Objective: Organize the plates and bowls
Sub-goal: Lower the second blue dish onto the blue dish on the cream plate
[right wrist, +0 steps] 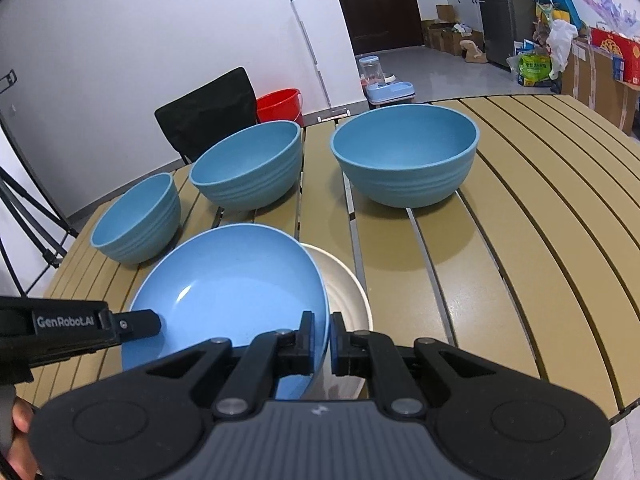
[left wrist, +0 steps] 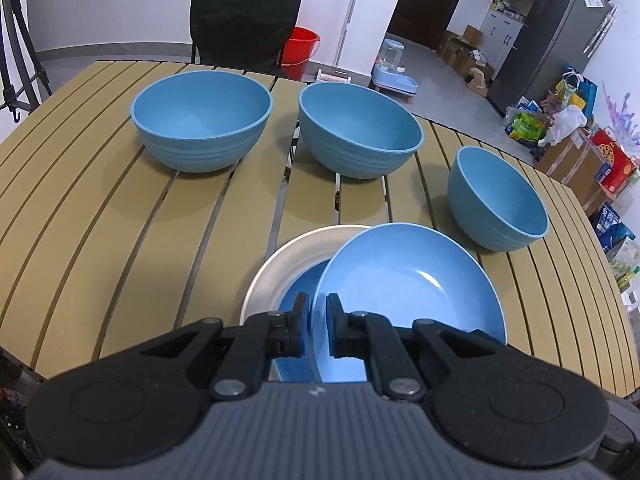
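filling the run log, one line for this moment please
left gripper + right gripper: shut on blue plate | over white plate | three blue bowls untouched

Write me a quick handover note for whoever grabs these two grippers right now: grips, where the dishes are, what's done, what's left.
Left gripper: shut on the near rim of the shallow blue plastic plate.
Right gripper: shut on the same plate's opposite rim.
The plate is held tilted above the shallow white plate on the slatted tan table.
Two large blue ribbed bowls and one smaller blue bowl stand separately on the table behind.
Done: blue plate gripped over the white one.
Left: probably set it into the white plate, then nest the bowls.
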Tool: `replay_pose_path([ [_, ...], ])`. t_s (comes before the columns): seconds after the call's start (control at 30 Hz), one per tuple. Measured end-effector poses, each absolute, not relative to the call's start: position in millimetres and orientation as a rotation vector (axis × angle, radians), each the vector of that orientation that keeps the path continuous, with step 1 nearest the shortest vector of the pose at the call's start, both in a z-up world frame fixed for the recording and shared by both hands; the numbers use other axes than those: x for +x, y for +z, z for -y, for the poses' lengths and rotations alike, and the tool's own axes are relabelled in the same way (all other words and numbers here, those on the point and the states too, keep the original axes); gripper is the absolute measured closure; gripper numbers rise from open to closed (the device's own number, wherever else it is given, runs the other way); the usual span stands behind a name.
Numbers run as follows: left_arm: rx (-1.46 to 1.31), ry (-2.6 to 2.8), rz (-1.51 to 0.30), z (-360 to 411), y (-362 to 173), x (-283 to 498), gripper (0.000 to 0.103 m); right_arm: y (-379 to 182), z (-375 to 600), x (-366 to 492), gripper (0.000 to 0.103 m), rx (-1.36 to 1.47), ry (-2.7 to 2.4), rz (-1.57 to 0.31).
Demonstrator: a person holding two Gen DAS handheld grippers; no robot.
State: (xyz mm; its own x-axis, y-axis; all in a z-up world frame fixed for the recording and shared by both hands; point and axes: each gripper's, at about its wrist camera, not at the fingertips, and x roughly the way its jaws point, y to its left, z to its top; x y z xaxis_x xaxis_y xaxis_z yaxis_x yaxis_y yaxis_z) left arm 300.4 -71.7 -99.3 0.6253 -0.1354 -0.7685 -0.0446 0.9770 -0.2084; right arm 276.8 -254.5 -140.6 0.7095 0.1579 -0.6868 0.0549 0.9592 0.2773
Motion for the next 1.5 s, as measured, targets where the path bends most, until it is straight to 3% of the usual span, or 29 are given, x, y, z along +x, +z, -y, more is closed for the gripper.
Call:
replay_pose_path([
  [1.2, -0.157, -0.028, -0.901, 77.6, -117.3, 306.6, 0.093, -157.1, 239.5, 282.4, 0.094, 0.183, 0.037, -0.779],
  [1.5, -0.183, -0.03, -0.895, 74.1, -116.7, 306.4, 0.091, -160.0, 242.7, 282.0, 0.088, 0.204, 0.043, -0.79],
])
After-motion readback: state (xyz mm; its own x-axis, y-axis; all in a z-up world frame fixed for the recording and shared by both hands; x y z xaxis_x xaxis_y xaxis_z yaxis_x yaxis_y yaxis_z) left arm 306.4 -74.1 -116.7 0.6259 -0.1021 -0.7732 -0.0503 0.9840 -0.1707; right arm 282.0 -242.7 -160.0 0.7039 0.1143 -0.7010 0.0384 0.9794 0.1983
